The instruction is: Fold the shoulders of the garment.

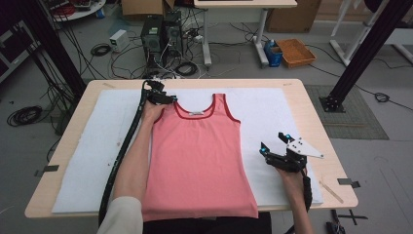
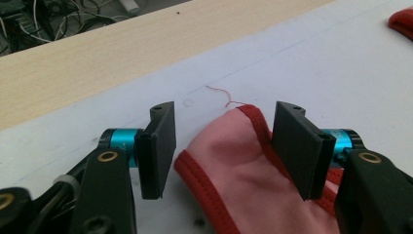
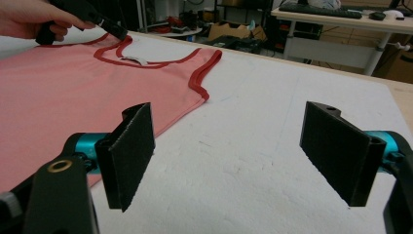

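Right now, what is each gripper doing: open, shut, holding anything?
Left gripper: open, jaws either side of the pink tank top's shoulder strap, not clamped.
Right gripper: open, holding nothing.

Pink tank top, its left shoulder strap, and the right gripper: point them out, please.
pink tank top [image 1: 197, 156], high view, mid front panel.
left shoulder strap [image 2: 234, 141], left gripper view, strap end between the jaws.
right gripper [image 1: 273, 143], high view, between fingertips.

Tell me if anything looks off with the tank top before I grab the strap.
One small thing: a loose red thread trails from the tip of the strap onto the white mat, between the left gripper jaws. Otherwise the pink tank top lies flat and straight.
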The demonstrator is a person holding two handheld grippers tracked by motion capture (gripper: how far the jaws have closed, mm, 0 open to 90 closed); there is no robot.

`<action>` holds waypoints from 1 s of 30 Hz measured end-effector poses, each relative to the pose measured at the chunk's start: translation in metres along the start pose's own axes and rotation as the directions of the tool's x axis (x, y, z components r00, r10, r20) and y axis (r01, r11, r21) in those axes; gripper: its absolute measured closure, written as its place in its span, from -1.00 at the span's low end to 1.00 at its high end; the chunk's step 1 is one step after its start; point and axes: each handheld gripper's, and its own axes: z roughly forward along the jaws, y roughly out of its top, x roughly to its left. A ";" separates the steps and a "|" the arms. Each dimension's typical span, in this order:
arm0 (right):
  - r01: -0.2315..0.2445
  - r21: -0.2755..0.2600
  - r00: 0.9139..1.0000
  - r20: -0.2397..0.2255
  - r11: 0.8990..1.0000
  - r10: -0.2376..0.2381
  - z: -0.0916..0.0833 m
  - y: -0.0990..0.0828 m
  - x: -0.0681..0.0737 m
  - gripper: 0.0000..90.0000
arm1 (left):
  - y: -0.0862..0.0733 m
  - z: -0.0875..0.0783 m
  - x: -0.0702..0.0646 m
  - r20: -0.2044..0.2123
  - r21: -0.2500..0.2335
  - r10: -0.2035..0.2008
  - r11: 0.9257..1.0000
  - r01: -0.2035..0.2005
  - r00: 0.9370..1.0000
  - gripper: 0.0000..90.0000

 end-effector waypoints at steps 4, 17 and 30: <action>0.005 0.000 1.000 0.000 1.000 -0.005 0.000 0.000 0.000 -0.55 | 0.000 0.001 -0.002 -0.007 0.008 0.018 1.000 -0.018 1.000 -0.04; 0.012 0.000 1.000 0.000 1.000 -0.012 0.000 0.000 0.000 -0.55 | 0.000 0.001 -0.004 0.042 0.001 0.035 0.999 -0.035 0.999 0.44; 0.018 0.003 1.000 0.000 1.000 -0.018 0.001 0.000 0.001 -0.55 | 0.003 -0.004 -0.008 0.079 -0.001 0.052 0.999 -0.052 0.996 0.80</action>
